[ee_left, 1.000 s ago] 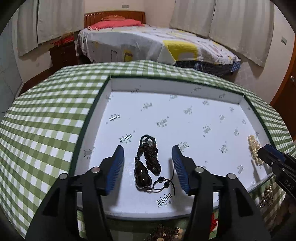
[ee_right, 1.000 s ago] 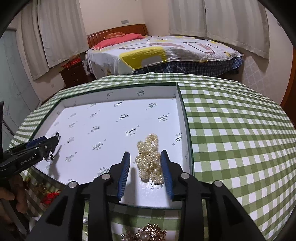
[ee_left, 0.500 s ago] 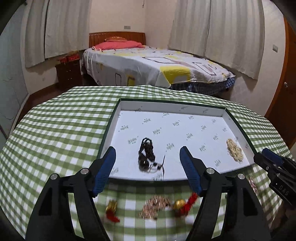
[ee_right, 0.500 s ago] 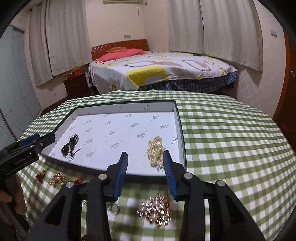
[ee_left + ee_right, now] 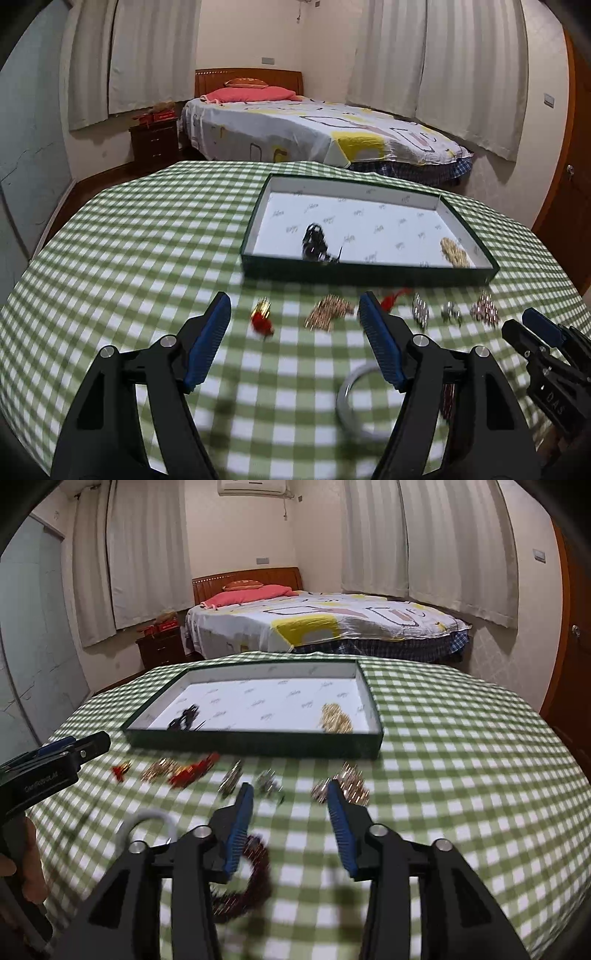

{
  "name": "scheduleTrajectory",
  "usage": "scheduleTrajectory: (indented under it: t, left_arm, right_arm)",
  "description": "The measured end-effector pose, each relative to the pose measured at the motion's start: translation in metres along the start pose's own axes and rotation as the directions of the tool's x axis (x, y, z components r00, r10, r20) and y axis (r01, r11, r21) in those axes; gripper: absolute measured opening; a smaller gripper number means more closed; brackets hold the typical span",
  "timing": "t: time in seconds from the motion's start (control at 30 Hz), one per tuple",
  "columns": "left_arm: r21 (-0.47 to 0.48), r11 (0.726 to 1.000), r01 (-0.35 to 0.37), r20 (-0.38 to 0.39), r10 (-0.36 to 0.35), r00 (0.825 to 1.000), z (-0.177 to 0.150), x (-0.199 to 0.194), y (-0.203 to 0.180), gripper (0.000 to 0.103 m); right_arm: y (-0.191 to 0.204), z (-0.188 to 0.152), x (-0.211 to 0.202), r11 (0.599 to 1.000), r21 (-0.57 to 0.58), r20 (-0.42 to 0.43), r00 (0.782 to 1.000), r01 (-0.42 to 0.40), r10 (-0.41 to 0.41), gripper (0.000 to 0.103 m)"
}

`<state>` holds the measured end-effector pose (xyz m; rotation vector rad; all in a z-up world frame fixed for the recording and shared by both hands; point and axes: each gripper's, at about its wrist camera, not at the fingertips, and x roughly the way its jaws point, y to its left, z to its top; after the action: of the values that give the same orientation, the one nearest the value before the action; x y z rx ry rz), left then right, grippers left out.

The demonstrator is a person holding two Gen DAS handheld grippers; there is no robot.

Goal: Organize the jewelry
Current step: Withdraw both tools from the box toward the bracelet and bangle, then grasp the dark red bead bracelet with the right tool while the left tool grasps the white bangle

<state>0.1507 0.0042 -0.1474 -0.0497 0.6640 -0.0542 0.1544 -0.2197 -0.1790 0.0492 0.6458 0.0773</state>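
Observation:
A green-rimmed tray [image 5: 258,206] [image 5: 255,744] with a white floor holds a black bead necklace [image 5: 314,246] [image 5: 183,719] at its left and a pearl pile [image 5: 455,252] [image 5: 334,719] at its right. Loose jewelry lies in a row on the cloth in front of it: a red-gold piece [image 5: 261,318], a gold chain pile [image 5: 328,311], a rose-gold cluster [image 5: 347,781]. A silver bangle [image 5: 351,402] [image 5: 147,825] and a dark red bracelet [image 5: 247,882] lie nearer. My left gripper [image 5: 295,338] and right gripper [image 5: 290,821] are open and empty above the cloth.
The round table carries a green-and-white checked cloth [image 5: 129,258]. A bed [image 5: 314,129] and a dark nightstand [image 5: 153,142] stand beyond it. A wooden door [image 5: 576,166] is at the right. The right gripper shows at the left wrist view's right edge [image 5: 532,338].
Both grippers have pulled back and up from the tray, leaving the black necklace and the pearls in it. The loose jewelry in front of the tray has come into view.

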Motion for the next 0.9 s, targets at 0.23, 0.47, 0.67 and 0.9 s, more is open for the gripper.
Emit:
scheduleTrajectory:
  t: [0.23, 0.47, 0.67, 0.9]
  left_arm:
    - [-0.018, 1.0, -0.019, -0.005, 0.019, 1.0, -0.025, -0.019, 0.014, 0.07]
    - [-0.03, 0.999, -0.023, -0.005, 0.023, 1.0, -0.037, -0.029, 0.021, 0.071]
    - [-0.036, 0.999, -0.018, -0.013, 0.018, 1.0, -0.043, -0.029, 0.022, 0.071]
    - [-0.021, 1.0, -0.009, -0.023, 0.008, 1.0, -0.047, -0.026, 0.013, 0.072]
  right_arm:
    - [0.019, -0.022, -0.008, 1.0, -0.011, -0.014, 1.0, -0.022, 0.022, 0.052]
    - [0.038, -0.037, -0.004, 0.999, -0.046, -0.034, 0.999, -0.02, 0.019, 0.062]
    - [0.036, -0.04, 0.007, 1.0, -0.028, -0.076, 0.997, 0.007, -0.009, 0.071]
    - [0.033, -0.045, 0.019, 1.0, -0.011, -0.13, 0.991, -0.003, 0.001, 0.072]
